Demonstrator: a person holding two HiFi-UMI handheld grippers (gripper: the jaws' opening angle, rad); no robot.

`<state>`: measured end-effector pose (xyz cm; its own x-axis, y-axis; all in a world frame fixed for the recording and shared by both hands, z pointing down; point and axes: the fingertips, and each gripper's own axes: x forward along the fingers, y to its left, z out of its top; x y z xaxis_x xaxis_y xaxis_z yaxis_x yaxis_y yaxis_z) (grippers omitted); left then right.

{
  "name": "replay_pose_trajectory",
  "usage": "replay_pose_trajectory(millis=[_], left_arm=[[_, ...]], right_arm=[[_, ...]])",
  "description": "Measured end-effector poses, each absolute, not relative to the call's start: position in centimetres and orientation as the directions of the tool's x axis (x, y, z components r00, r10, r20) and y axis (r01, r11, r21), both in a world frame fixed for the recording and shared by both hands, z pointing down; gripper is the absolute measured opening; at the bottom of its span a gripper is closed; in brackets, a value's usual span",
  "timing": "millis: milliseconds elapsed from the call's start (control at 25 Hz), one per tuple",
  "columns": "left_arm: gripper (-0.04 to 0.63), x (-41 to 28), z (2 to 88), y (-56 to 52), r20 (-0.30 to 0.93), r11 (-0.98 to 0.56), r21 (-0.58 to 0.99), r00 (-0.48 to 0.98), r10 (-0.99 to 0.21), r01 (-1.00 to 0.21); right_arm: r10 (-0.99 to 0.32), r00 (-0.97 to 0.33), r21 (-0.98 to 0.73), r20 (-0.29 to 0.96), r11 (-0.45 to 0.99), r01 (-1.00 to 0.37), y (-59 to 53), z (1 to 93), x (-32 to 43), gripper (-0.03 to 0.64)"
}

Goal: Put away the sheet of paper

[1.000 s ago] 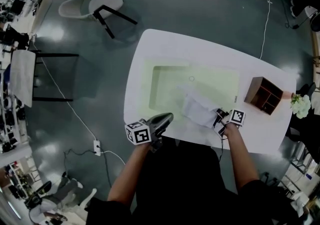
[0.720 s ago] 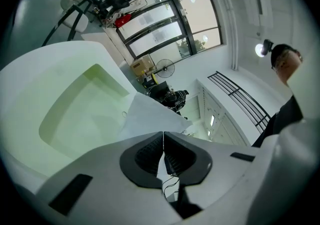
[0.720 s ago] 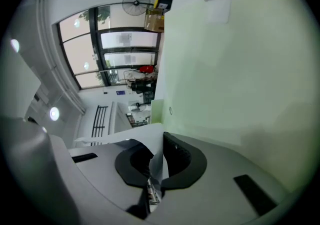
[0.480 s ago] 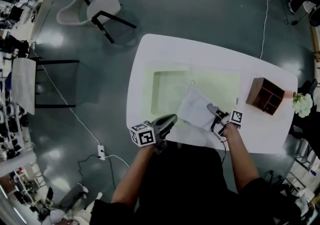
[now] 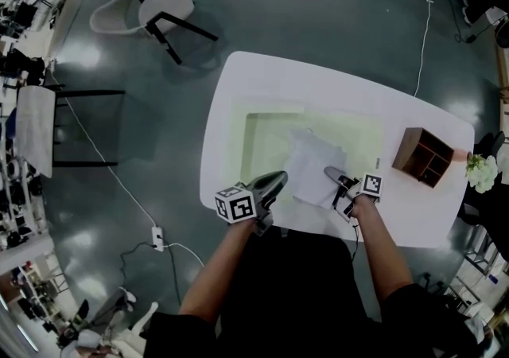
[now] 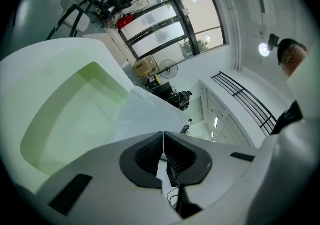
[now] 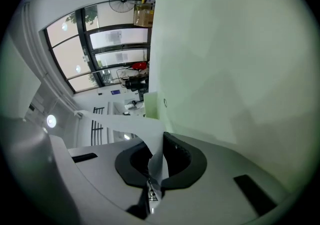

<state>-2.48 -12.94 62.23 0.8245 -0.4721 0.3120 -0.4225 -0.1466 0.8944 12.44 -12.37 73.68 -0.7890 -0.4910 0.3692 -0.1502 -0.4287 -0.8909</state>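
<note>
Tabletop [image 5: 238, 86] — paper [image 5: 308, 159] seemingly pinched in right tongs [image 5: 332, 174].

the white, slightly crumpled sheet of paper [image 5: 312, 162] is held bowed above the pale green mat [image 5: 266, 138], its near edge pinched in the right gripper [image 5: 332, 176].

so a pale green rectangular mat [image 5: 266, 138] lies in the middle of the white rounded table [image 5: 238, 86], the white sheet of paper [image 5: 310, 165] over the mat's near right part, a brown wooden cubby box [image 5: 421, 156] on the table right of the mat, and a white black-legged chair [image 5: 163, 5] on the floor behind, off to the left.
</note>
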Motion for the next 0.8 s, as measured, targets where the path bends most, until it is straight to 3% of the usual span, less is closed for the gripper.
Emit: replay_pose_trajectory(millis=[560,800], left_arm=[[0.008,3.4,66.8,-20.6,0.308,-0.108,0.905,0.81,-0.498,-0.41],[0.008,3.5,69.8,-21.8,0.387,-0.073,0.872,0.772,-0.505,-0.485]], right_arm=[[-0.447,-0.816,-0.877,0.367,-0.46,-0.142,-12.1,74.5,9.2,0.0],[-0.395,-0.834,-0.877,0.384,-0.439,-0.196,-12.0,74.7,8.5,0.0]])
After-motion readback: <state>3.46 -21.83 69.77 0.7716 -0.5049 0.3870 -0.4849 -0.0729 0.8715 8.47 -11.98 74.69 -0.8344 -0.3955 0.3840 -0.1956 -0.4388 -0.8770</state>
